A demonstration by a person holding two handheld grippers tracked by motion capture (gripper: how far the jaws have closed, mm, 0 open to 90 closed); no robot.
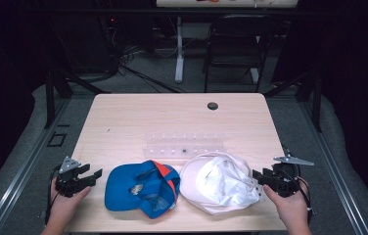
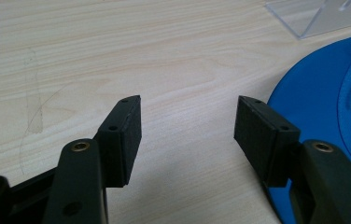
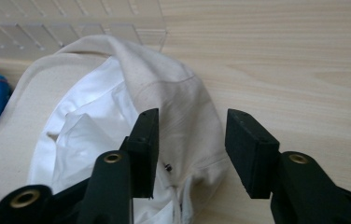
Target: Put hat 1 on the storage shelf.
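I hold my left gripper [image 1: 90, 177] with jaws apart at 9 o'clock of the blue cap [image 1: 142, 188]. My right gripper's [image 1: 259, 178] jaws gape, straddling the white cap's [image 1: 219, 182] 3 o'clock edge. A clear rack [image 1: 184, 145] lies beyond on the counter [image 1: 172, 115].

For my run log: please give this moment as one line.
left gripper: open, beside blue cap | right gripper: open, at white cap | nothing held

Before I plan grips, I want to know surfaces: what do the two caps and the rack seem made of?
Blue cap: woven fabric, matte, with a textured crown. White cap: soft cloth, probably cotton; it creases and sags. Rack: clear, glossy plastic, likely acrylic; the table shows through it.
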